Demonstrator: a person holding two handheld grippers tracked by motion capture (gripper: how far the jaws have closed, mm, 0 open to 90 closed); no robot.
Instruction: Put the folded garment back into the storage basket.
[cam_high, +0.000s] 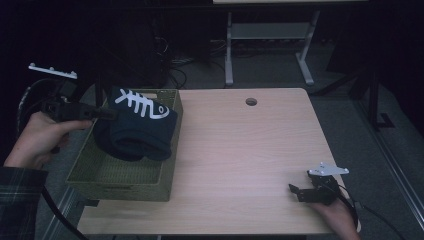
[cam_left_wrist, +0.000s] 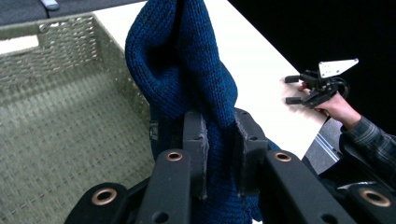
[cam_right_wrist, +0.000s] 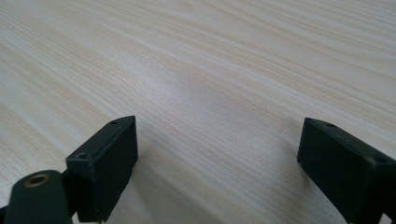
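Two tools: left tool (cam_left_wrist: 219, 140) pinches the blue knit garment (cam_high: 137, 130) tight, right tool (cam_right_wrist: 217, 163) gapes wide, holding nothing.

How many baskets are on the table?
1. The woven green basket sits at the table's left edge, with the blue knitted garment hanging over it from the left gripper.

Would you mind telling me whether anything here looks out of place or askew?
Only the dark blue knitted garment stands out: it is bunched up and draped over the right wall of the woven basket, partly hanging outside, with the left gripper clamped on a fold. The right gripper rests open on the table.
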